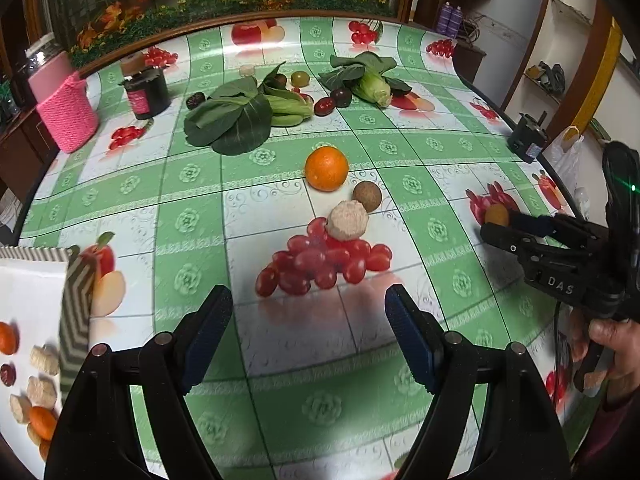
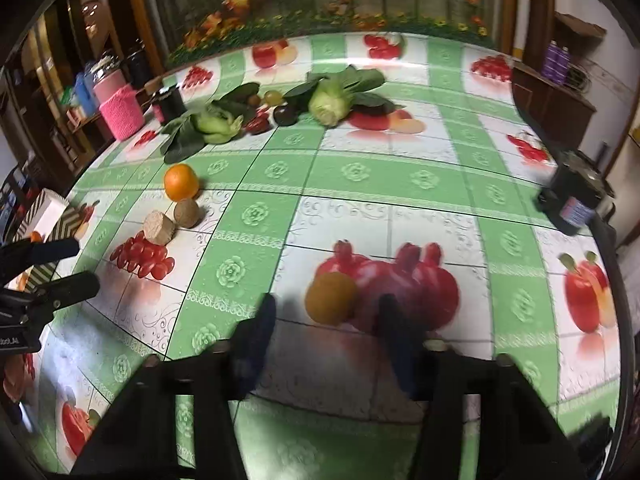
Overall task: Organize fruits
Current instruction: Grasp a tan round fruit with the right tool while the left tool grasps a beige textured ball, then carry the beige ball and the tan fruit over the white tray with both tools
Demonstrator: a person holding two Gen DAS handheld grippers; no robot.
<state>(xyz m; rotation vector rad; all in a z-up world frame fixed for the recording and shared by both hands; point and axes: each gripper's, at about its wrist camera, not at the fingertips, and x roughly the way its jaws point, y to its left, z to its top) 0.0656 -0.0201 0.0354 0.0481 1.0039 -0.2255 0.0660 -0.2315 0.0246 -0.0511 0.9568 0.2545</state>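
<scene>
An orange (image 1: 326,168) lies mid-table beside a brown round fruit (image 1: 367,196) and a beige faceted piece (image 1: 347,220). My left gripper (image 1: 308,320) is open and empty, short of them. A white box (image 1: 24,292) with several fruits stands at the left. In the right wrist view a small yellow-orange fruit (image 2: 330,298) lies on the table just ahead of my right gripper (image 2: 326,312), whose jaws stand open on either side of it, not touching. The right gripper (image 1: 496,226) and that fruit (image 1: 497,215) also show at the right in the left wrist view.
Leafy greens (image 1: 236,114), a cabbage (image 1: 374,86) and several dark small fruits (image 1: 342,96) lie at the back. A dark jar (image 1: 145,94) and a pink knitted holder (image 1: 68,116) stand back left. A black box (image 2: 576,196) sits at the right edge.
</scene>
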